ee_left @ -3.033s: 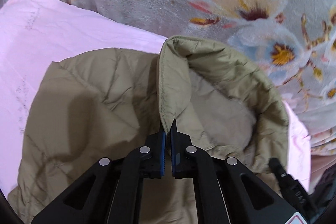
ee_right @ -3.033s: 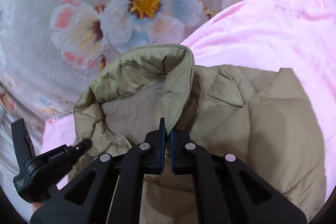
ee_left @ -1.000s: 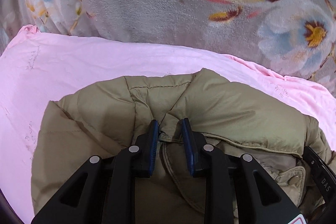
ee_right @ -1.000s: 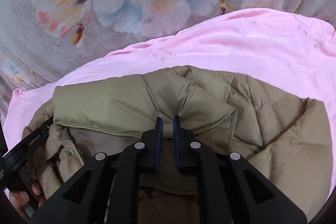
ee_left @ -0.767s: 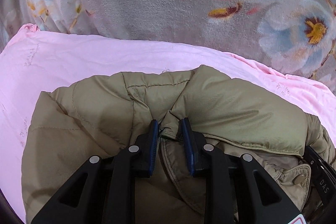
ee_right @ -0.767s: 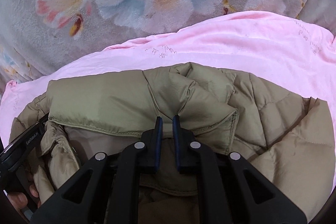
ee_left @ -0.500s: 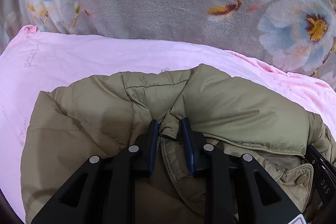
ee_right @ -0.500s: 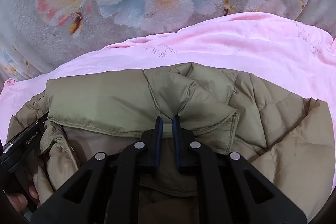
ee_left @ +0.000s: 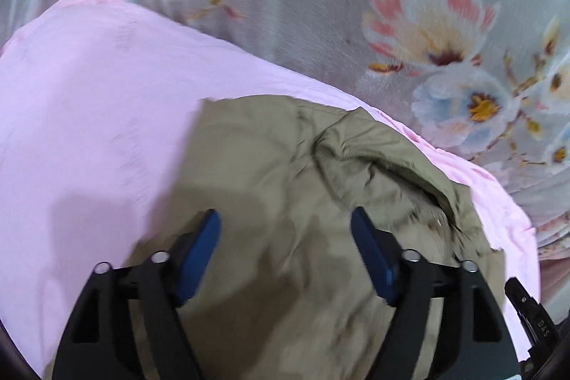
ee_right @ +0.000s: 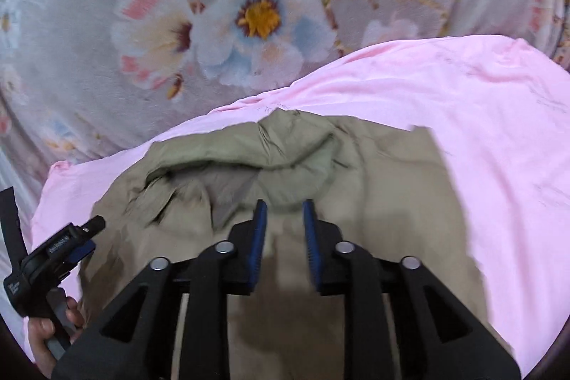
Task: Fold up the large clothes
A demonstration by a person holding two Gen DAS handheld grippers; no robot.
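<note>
- Left wrist view, bottom of frame: our left gripper [ee_left: 285,237] has its blue pads spread wide with nothing between them, hanging over the jacket [ee_left: 285,202]. The right gripper [ee_right: 283,219] is parted more narrowly, also empty, just short of the rolled collar [ee_right: 285,166] at mid frame.
- We judge the collar end is laid down and both grips are let go. To do this well, we should lift both tools straight up with the pads apart, so no blue pad snags the slick shell and drags the fold open.
- The puffy fabric looks springy; a light press along the fold before leaving would help it stay flat.
- The jacket fills the lower middle of both frames, lying on the pink sheet [ee_left: 89,95].
- Beyond, across the top, the flowered blanket [ee_right: 249,6] lies clear of the work.
</note>
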